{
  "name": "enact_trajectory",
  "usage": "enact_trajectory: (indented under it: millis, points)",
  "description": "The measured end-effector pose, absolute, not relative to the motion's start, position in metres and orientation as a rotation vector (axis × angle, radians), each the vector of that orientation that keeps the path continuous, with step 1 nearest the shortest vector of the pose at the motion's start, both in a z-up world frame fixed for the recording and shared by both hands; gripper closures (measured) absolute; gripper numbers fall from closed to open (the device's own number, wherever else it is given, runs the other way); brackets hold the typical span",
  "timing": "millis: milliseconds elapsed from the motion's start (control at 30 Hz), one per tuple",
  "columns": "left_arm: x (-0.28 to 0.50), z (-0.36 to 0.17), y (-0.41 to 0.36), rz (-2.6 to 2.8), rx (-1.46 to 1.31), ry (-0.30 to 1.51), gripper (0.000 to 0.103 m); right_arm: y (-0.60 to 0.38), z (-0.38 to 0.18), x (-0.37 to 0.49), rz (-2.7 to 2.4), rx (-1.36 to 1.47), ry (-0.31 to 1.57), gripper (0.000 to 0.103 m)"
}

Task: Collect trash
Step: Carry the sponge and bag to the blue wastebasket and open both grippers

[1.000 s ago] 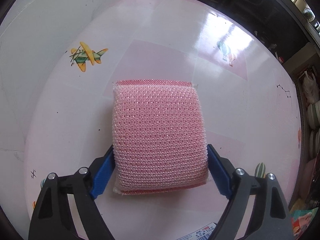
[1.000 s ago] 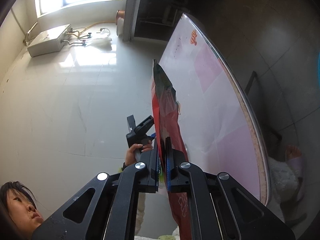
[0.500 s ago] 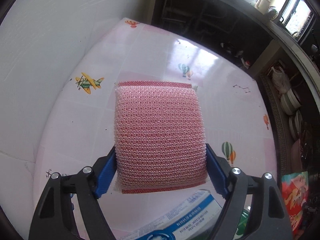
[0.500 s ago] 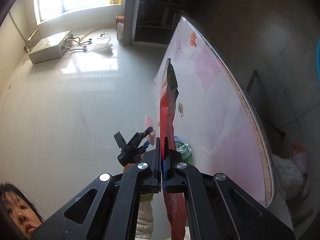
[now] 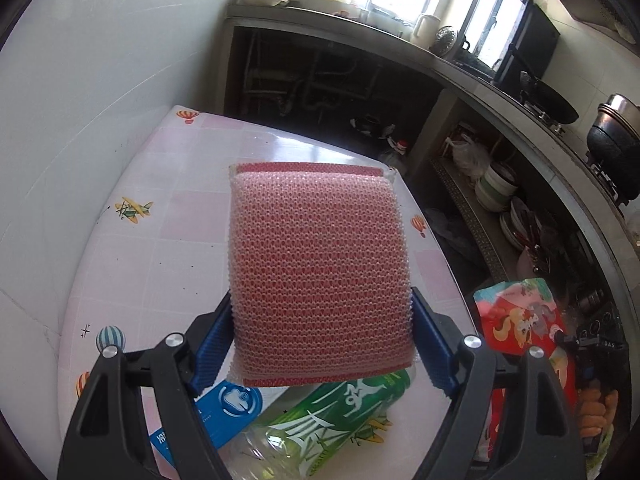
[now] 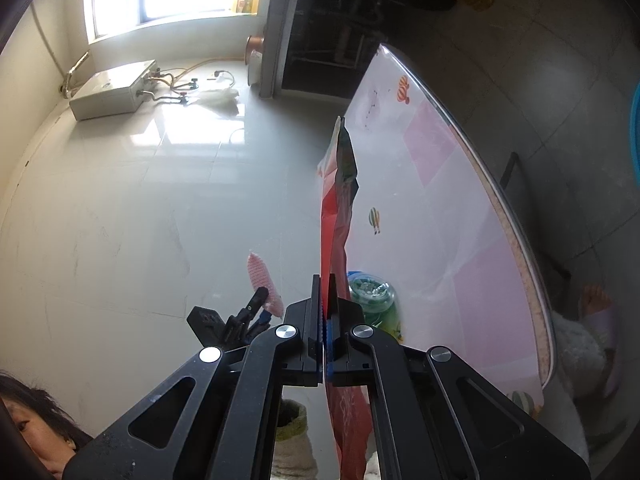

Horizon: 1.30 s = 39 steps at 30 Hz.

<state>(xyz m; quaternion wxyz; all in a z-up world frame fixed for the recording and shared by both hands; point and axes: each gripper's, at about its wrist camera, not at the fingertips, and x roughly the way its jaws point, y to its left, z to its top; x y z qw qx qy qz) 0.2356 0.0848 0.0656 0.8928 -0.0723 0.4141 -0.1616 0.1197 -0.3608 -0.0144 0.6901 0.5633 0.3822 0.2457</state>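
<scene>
My left gripper [image 5: 322, 336] is shut on a pink mesh scrubbing sponge [image 5: 320, 272] and holds it in the air above the table [image 5: 160, 264]. The sponge also shows small in the right wrist view [image 6: 262, 280]. My right gripper [image 6: 325, 312] is shut on a flat red snack wrapper [image 6: 334, 216], held edge-on beside the table; the wrapper also shows in the left wrist view [image 5: 520, 320]. Below the sponge a green plastic bottle [image 5: 332, 416] lies on the table, next to a blue and white package [image 5: 228, 408].
The table [image 6: 440, 216] has a pink and white cloth with balloon and plane prints and stands against a white tiled wall [image 5: 80, 100]. A dark kitchen counter with pots and stacked bowls [image 5: 496, 192] runs along the right. A person's face [image 6: 32, 428] is at the lower left.
My left gripper rose and drew back with the sponge, so the bottle, package and kitchen came into view. My right gripper stayed shut on the wrapper and shifted slightly.
</scene>
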Motion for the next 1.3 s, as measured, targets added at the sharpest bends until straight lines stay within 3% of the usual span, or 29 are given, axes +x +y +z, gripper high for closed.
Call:
enact_trajectory:
  millis: [333, 733, 900, 1133, 1300]
  points:
    - [0.198, 0.078, 0.022, -0.485, -0.1, 0.837, 0.024, -0.383, -0.011, 0.081, 0.501, 1.266, 0.78, 0.103]
    - [0.149, 0.091, -0.161, -0.812, 0.081, 0.822, 0.024, -0.451, 0.023, -0.028, 0.022, 0.998, 0.566, 0.103]
    - [0.15, 0.045, -0.248, -0.891, 0.16, 0.957, 0.024, -0.466, 0.005, -0.037, -0.186, 0.86, 0.605, 0.103]
    - [0.17, -0.066, -0.348, -0.859, 0.289, 1.241, 0.024, -0.498, -0.085, -0.019, -0.316, 0.846, 0.767, 0.103]
    - [0.184, -0.12, -0.398, -0.804, 0.354, 1.343, 0.023, -0.523, -0.14, 0.011, -0.344, 0.921, 0.835, 0.103]
